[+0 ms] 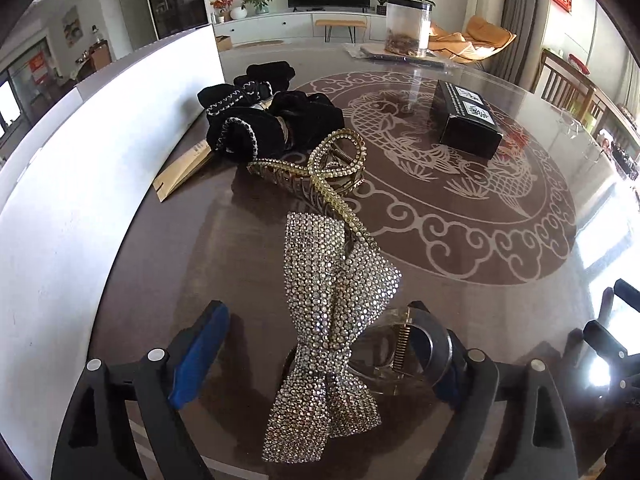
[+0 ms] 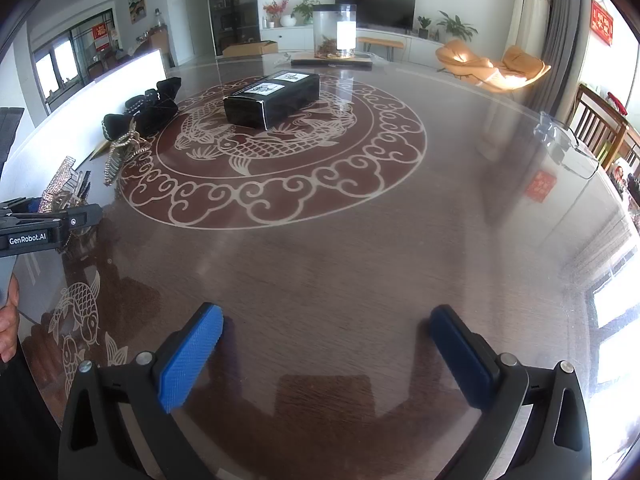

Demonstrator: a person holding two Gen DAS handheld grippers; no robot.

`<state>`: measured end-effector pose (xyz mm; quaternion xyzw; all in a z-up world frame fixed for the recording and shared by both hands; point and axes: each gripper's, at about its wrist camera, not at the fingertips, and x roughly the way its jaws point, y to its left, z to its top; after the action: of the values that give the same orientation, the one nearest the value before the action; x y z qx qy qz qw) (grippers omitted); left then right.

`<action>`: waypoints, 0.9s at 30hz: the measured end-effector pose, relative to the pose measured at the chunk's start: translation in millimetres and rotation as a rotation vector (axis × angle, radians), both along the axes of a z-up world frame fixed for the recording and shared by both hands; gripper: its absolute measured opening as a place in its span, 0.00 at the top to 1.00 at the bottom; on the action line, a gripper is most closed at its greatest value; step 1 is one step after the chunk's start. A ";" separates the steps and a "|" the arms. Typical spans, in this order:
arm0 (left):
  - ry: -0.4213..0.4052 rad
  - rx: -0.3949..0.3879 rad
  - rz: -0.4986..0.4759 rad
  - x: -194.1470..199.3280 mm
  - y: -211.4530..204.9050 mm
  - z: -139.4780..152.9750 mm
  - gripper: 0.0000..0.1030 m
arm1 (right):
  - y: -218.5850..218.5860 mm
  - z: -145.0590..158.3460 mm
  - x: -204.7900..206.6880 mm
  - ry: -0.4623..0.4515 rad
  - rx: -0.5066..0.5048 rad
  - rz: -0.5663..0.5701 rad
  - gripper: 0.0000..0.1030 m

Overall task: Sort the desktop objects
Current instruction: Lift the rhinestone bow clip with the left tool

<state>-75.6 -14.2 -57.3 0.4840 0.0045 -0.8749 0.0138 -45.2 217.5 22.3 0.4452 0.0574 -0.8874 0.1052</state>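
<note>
A rhinestone bow hair clip (image 1: 332,300) lies on the glass-topped table (image 1: 460,280), between the fingers of my left gripper (image 1: 316,312). The jaws stand wide. The left blue pad (image 1: 200,356) is clear of the bow, while the clip's clear jaw rests near the right finger (image 1: 438,344). Beyond the bow lie a gold rhinestone claw clip (image 1: 320,172) and a heap of black velvet hair ties (image 1: 260,116). My right gripper (image 2: 326,314) hovers open over bare table with nothing between its pads. The right wrist view has the left gripper (image 2: 52,224) and the bow (image 2: 60,180) at its left edge.
A black box (image 2: 272,98) sits on the fish pattern in the table's middle. A clear jar (image 2: 334,32) stands at the far edge. A white panel (image 1: 100,160) borders the left side, with a brown envelope (image 1: 184,172) beside it. Clear glasses (image 2: 568,148) lie at the right.
</note>
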 end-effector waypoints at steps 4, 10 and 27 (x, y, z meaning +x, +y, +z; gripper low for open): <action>0.004 -0.002 0.008 0.0 -0.2 -0.9 0.12 | 0.0 0.0 0.0 0.000 0.000 0.000 0.00; -0.005 -0.002 0.038 -0.4 -4.0 -3.2 0.01 | 0.0 0.1 0.0 0.000 0.000 0.000 0.00; -0.005 -0.005 0.043 -0.3 -4.2 -3.3 0.00 | -0.1 0.1 -0.3 -0.001 0.000 0.000 0.00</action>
<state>-75.9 -18.4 -60.6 0.4858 0.0127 -0.8733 0.0341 -45.5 217.3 22.4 0.4454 0.0572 -0.8873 0.1053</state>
